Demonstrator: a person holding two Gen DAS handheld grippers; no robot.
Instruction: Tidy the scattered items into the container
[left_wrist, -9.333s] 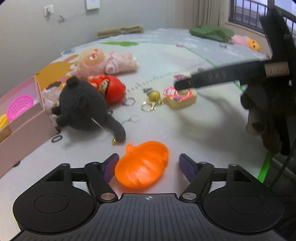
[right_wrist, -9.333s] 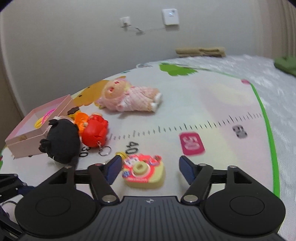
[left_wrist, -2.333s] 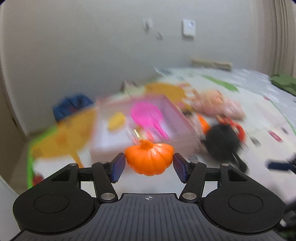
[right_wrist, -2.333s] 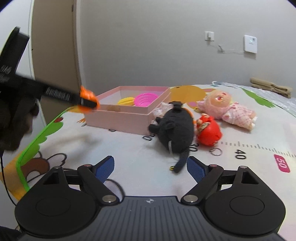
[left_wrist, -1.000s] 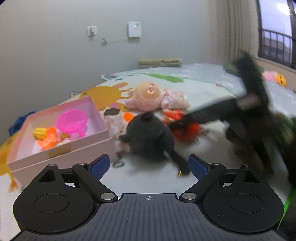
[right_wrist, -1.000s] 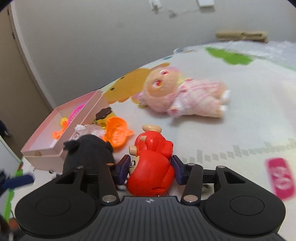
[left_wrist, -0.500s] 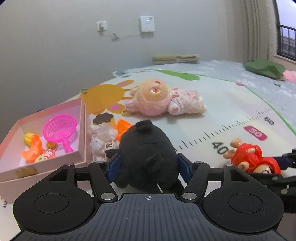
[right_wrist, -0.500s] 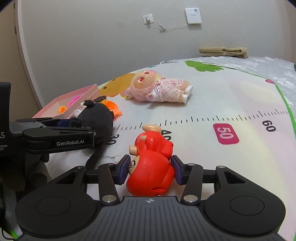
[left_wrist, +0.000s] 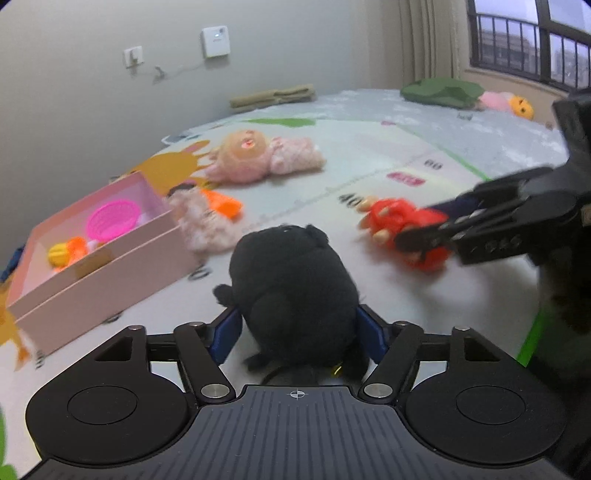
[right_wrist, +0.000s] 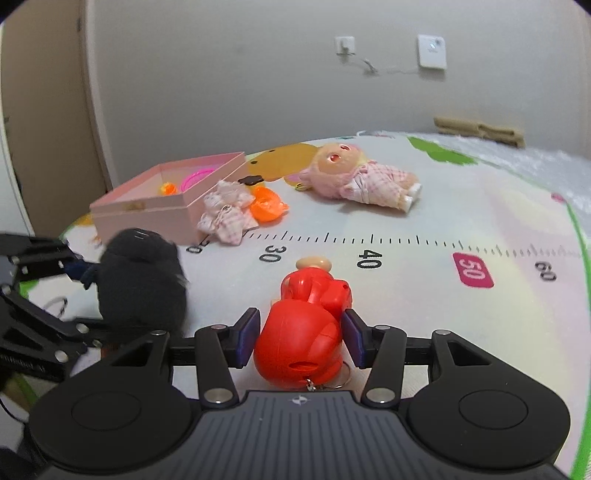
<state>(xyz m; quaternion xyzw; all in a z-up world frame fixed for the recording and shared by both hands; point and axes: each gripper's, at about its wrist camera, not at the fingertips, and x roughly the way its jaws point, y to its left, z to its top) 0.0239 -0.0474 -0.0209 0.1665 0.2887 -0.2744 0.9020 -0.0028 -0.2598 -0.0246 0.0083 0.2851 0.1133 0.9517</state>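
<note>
My left gripper (left_wrist: 295, 332) is shut on a black plush toy (left_wrist: 291, 273), which fills the space between its blue pads. My right gripper (right_wrist: 301, 334) is shut on a red plastic figure toy (right_wrist: 306, 332) with a key ring at its back. Each held toy shows in the other view: the red figure toy (left_wrist: 402, 225) at the right, the black plush (right_wrist: 142, 277) at the left. The pink box (left_wrist: 92, 236) (right_wrist: 166, 199) lies open on the play mat and holds a pink strainer (left_wrist: 112, 214) and small orange pieces.
A pink-dressed doll (right_wrist: 362, 177) lies on the mat beyond the ruler print. A pale checked plush (right_wrist: 227, 212) and an orange toy (right_wrist: 266, 203) lie against the box's near corner. Green cloth (left_wrist: 439, 90) and another toy sit far off by the window.
Both grippers have lifted with their toys still held. The left view has tilted and swung so the box now sits further left, and the right gripper has come closer to the left one.
</note>
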